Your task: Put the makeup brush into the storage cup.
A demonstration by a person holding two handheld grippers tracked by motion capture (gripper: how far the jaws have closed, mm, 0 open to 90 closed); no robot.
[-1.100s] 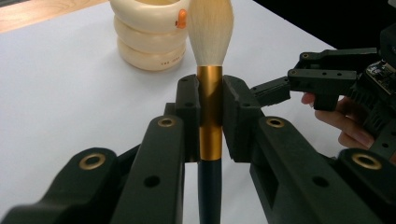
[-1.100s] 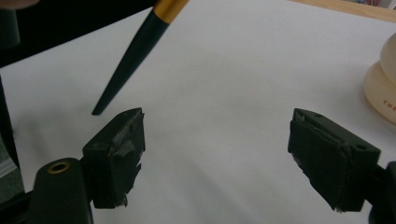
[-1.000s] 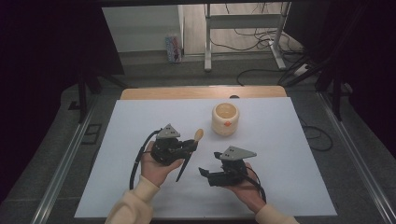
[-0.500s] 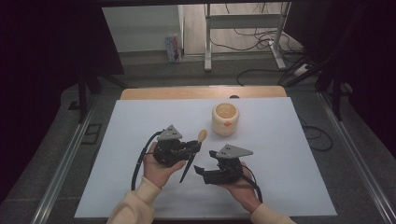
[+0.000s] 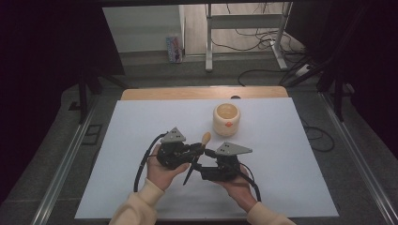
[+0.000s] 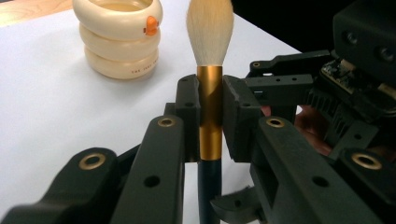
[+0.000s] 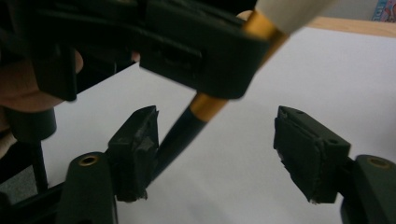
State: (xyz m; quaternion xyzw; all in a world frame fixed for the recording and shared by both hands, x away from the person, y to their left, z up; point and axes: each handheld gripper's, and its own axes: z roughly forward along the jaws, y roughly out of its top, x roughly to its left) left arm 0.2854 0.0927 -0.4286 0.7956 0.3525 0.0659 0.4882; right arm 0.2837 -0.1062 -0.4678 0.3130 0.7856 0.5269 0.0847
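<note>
your right gripper [image 5: 199, 165] had drawn in left toward the left one since the earlier frame, its jaws just closing yet not pinching the brush's dark handle between them, your left gripper [image 6: 209, 116] clamped the brush [image 6: 208, 84] by its gold ferrule, bristles pointing far toward the cream duck cup [image 5: 226, 119], near middle of the white table [image 5: 291, 154]
</note>
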